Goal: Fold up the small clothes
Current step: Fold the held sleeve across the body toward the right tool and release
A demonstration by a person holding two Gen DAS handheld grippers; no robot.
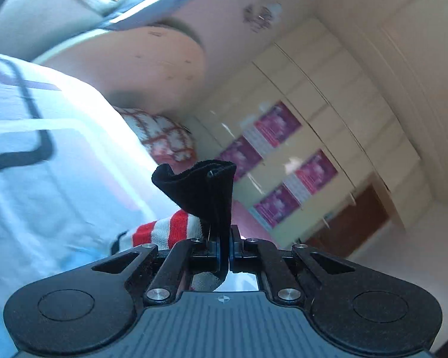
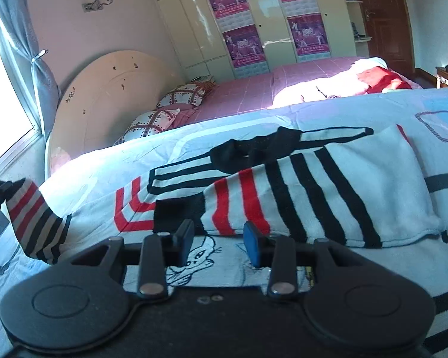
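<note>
My left gripper (image 1: 225, 256) is shut on the black end of a striped sock (image 1: 203, 185). The sock's red and white stripes trail off to the left below it. The right wrist view shows that same sock (image 2: 30, 217) held up at the far left, past the edge of the pale blue printed blanket (image 2: 104, 164). A second striped sock (image 2: 313, 191), white with red and black bands, lies flat on the blanket. My right gripper (image 2: 219, 244) hovers just in front of its black end, open, with only blanket between its blue pads. A black garment (image 2: 254, 149) lies just behind that sock.
Behind the blanket lies a pink bed (image 2: 239, 92) with patterned pillows (image 2: 152, 122), a round headboard (image 2: 110, 89) and a red cloth (image 2: 382, 79). A cream wardrobe (image 2: 194, 29) with purple posters lines the far wall. A curtained window (image 2: 3, 89) is at the left.
</note>
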